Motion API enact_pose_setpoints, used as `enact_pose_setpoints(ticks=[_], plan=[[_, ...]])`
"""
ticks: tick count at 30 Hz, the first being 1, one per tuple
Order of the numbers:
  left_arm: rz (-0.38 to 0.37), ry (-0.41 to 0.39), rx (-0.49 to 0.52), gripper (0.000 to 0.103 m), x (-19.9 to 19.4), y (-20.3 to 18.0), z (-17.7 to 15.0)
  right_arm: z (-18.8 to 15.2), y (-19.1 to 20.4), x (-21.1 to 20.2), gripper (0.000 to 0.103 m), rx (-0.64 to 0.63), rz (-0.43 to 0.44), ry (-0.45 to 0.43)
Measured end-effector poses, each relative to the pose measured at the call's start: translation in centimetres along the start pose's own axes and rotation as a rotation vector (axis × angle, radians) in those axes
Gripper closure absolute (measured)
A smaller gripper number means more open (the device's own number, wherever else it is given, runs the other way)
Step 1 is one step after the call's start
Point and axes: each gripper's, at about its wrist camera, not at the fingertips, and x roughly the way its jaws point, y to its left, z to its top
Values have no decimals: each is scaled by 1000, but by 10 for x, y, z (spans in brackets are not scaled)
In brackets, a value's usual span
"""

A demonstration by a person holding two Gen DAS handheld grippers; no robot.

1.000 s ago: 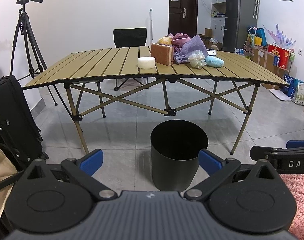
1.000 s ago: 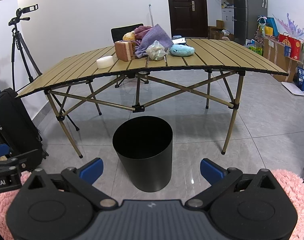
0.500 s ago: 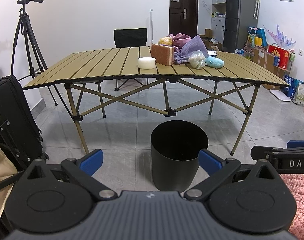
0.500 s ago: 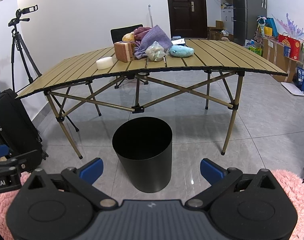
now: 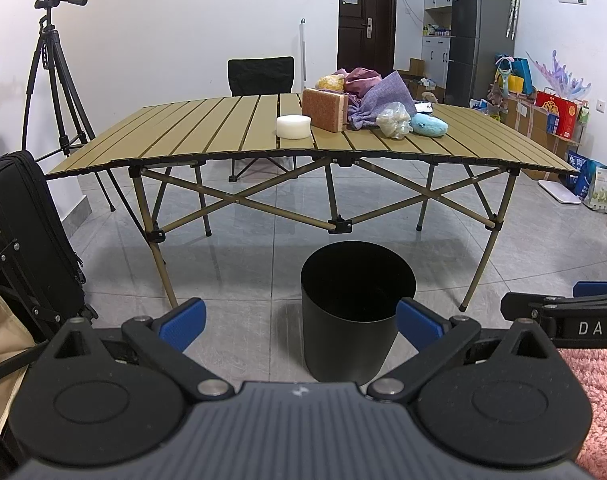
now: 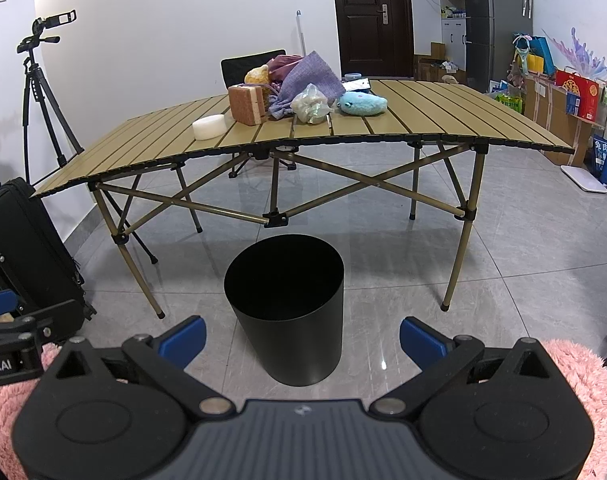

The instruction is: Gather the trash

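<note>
A black round bin point(image 5: 357, 312) point(image 6: 287, 306) stands on the grey tile floor in front of a folding slatted table point(image 5: 207, 140) point(image 6: 443, 120). On the table lie a white round foam block point(image 5: 293, 127) point(image 6: 209, 127), a cork brick point(image 5: 325, 109) point(image 6: 245, 104), a crumpled clear plastic bag point(image 5: 393, 120) point(image 6: 311, 105), a blue plush toy point(image 5: 429, 124) point(image 6: 363, 103) and purple cloth bags point(image 5: 379, 100) point(image 6: 307, 76). My left gripper point(image 5: 299, 322) and right gripper point(image 6: 301, 338) are both open and empty, low and short of the bin, far from the table.
A black suitcase point(image 5: 23, 240) point(image 6: 27, 240) stands at the left, with a camera tripod point(image 5: 57, 80) behind it. A black chair point(image 5: 261, 76) sits behind the table. Boxes and bags point(image 5: 555, 112) line the right wall. Pink fluffy fabric point(image 6: 583, 380) is under my right gripper.
The right wrist view has edged slightly forward and left toward the bin. The left view is almost unchanged, and both grippers stay open.
</note>
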Motion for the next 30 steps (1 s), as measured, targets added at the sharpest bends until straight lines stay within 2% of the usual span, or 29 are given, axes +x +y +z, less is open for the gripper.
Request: enact_pose_setpoints(ticks=[30], plan=[[2,-2,-1,0,-1,1,0,6,3,-6,0,-5,4,-10]])
